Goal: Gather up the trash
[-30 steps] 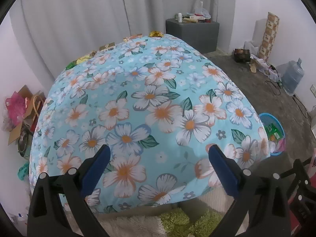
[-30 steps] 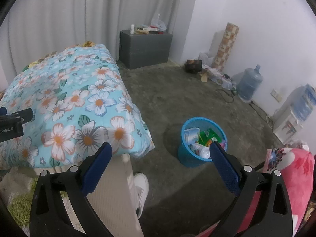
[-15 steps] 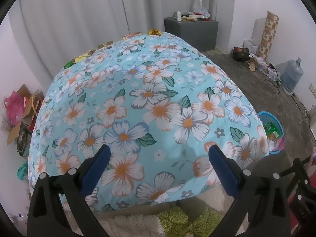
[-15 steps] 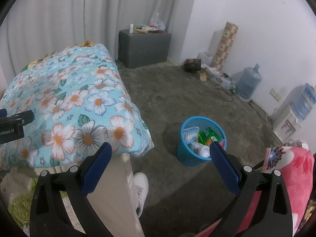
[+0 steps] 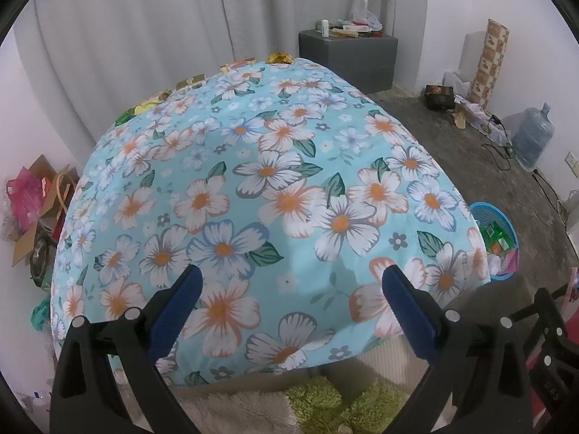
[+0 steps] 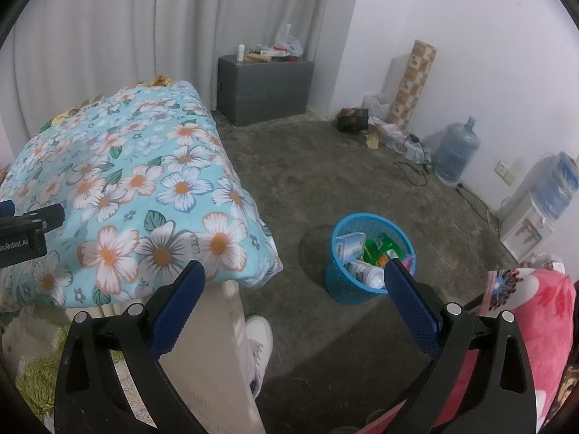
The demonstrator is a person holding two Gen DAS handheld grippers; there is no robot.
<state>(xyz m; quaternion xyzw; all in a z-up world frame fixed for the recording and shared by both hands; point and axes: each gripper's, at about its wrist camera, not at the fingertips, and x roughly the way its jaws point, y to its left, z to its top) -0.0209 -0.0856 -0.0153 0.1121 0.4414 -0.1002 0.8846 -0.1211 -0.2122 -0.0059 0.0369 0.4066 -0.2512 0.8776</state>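
Observation:
A blue mesh trash basket point(image 6: 371, 291) stands on the concrete floor, holding a white carton, green packets and a plastic bottle. Its rim point(image 5: 486, 209) peeks out past the table's right corner in the left wrist view. Several wrappers lie along the table's far edge: a gold one point(image 5: 279, 58), small boxes point(image 5: 237, 65) and a green-yellow one point(image 5: 144, 106). My left gripper point(image 5: 289, 282) hangs open over the near part of the floral tablecloth point(image 5: 275, 188), holding nothing. Open and empty too, my right gripper point(image 6: 294, 278) hovers above the floor beside the basket.
A grey cabinet point(image 6: 266, 88) with small items on top stands at the back wall. A water jug point(image 6: 456, 157), cables and a patterned roll point(image 6: 412, 83) line the right wall. A person's leg and white shoe point(image 6: 260, 332) are below. Bags and cardboard point(image 5: 32, 202) sit left of the table.
Both views have shifted only slightly; the left gripper has crept a little lower over the cloth. Both jaws stay open and nothing has been picked up.

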